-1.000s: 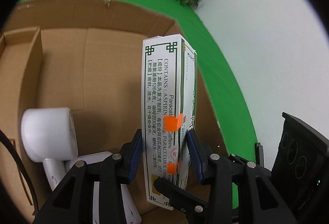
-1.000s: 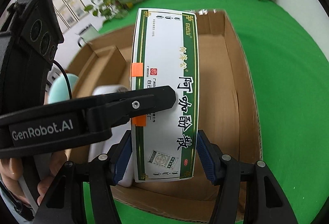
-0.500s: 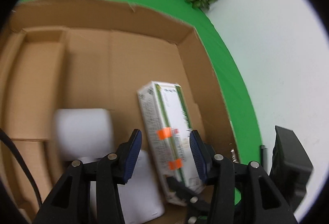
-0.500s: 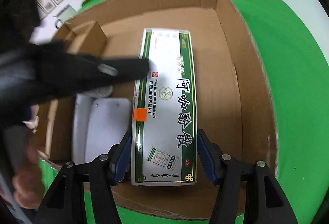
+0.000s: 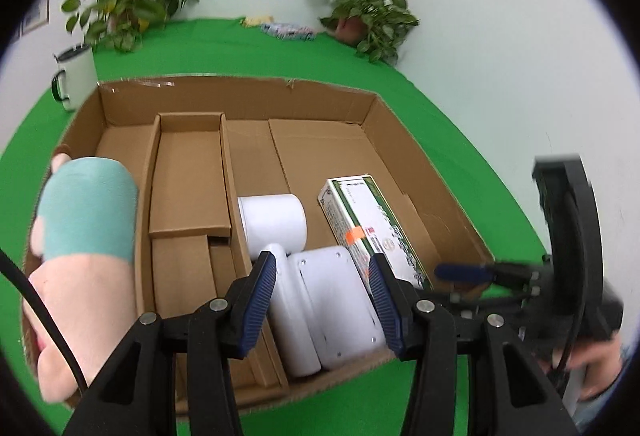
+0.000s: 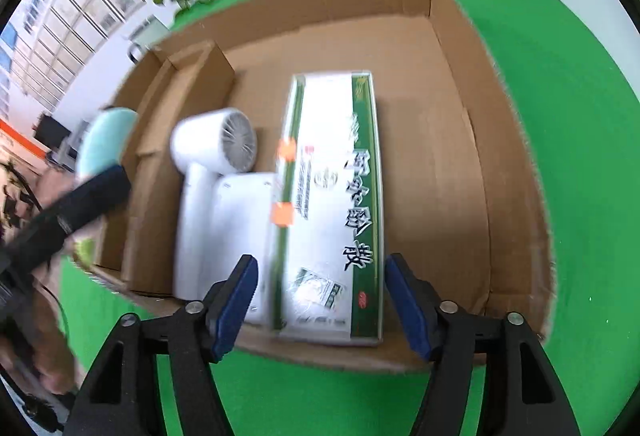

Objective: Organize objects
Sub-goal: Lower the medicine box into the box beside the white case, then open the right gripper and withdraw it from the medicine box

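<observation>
Both tools are spread and hold nothing: the right tool [image 6: 320, 300] hangs over the near end of the box [image 6: 336, 203], the left tool [image 5: 322, 296] above the dryer [image 5: 316, 292]. The box lies flat in the carton [image 6: 456, 27] beside the dryer, so that placement looks done; a mug [image 5: 76, 75] remains on the worktop [image 5: 248, 47]. A second ago both tools gripped the box upright.

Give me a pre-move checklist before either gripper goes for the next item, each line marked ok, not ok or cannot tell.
1. Medicine box released and lying flat in the cardboard box: ok.
2. Right gripper open, nothing between its fingers: ok.
3. Left gripper open and holding nothing: ok.
4. Medicine box beside the white hair dryer, not on top of it: ok, though whether they touch cannot tell.
5. Narrow divider compartment free for another item: ok.
6. Mug outside the box, upright on the green cloth: ok.
</observation>
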The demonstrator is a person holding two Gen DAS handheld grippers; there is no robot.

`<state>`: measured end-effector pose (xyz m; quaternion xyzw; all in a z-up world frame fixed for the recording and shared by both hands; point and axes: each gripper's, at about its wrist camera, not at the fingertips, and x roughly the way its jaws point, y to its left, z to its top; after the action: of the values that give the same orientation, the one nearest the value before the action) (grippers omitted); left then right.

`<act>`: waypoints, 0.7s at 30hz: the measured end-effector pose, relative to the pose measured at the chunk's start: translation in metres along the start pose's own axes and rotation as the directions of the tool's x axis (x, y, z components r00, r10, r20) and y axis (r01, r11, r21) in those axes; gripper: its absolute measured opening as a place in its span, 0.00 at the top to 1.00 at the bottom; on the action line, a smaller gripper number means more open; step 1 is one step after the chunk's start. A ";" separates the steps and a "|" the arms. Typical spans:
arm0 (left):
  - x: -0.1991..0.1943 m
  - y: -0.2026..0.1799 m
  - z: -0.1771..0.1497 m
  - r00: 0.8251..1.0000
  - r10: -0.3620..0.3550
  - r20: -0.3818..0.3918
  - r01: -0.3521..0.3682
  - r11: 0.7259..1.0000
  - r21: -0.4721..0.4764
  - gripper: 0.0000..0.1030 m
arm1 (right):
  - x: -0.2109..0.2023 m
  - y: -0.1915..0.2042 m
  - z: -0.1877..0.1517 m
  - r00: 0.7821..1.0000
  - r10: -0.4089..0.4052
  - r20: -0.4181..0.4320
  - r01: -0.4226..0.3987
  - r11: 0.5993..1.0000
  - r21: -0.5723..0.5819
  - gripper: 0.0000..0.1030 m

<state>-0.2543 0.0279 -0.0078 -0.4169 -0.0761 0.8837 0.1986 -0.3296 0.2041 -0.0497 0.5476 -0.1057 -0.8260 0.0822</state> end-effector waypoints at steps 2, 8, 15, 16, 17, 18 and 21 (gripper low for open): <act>-0.003 -0.003 -0.004 1.000 0.002 0.018 -0.002 1.000 0.011 0.54 | -0.004 -0.002 0.000 1.000 -0.028 0.014 0.028 1.000 -0.008 0.35; 0.001 -0.003 -0.018 1.000 0.009 0.013 -0.009 1.000 0.006 0.54 | 0.009 -0.009 -0.002 1.000 -0.015 -0.011 0.015 1.000 0.016 0.42; 0.004 -0.001 -0.032 1.000 -0.007 0.011 0.006 1.000 0.024 0.54 | 0.017 -0.004 0.006 0.998 0.038 -0.040 -0.036 0.998 0.050 0.42; 0.004 -0.003 -0.034 1.000 -0.016 0.016 0.015 0.999 0.039 0.54 | 0.018 -0.004 0.007 0.998 0.041 -0.047 -0.038 0.998 0.048 0.42; 0.004 -0.005 -0.036 1.000 -0.013 0.021 0.011 0.998 0.054 0.54 | 0.018 -0.003 0.007 0.998 0.040 -0.053 -0.038 0.998 0.045 0.42; 0.004 -0.006 -0.037 1.000 -0.009 0.025 0.007 0.998 0.062 0.54 | 0.018 -0.003 0.008 0.998 0.040 -0.052 -0.038 0.998 0.044 0.41; 0.002 -0.007 -0.039 0.999 0.002 0.042 -0.005 0.998 0.069 0.54 | 0.009 0.002 0.006 1.000 -0.018 -0.002 0.018 1.000 0.022 0.25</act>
<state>-0.2232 0.0344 -0.0324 -0.3914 -0.0487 0.8947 0.2096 -0.3390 0.2003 -0.0547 0.5502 -0.1098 -0.8249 0.0685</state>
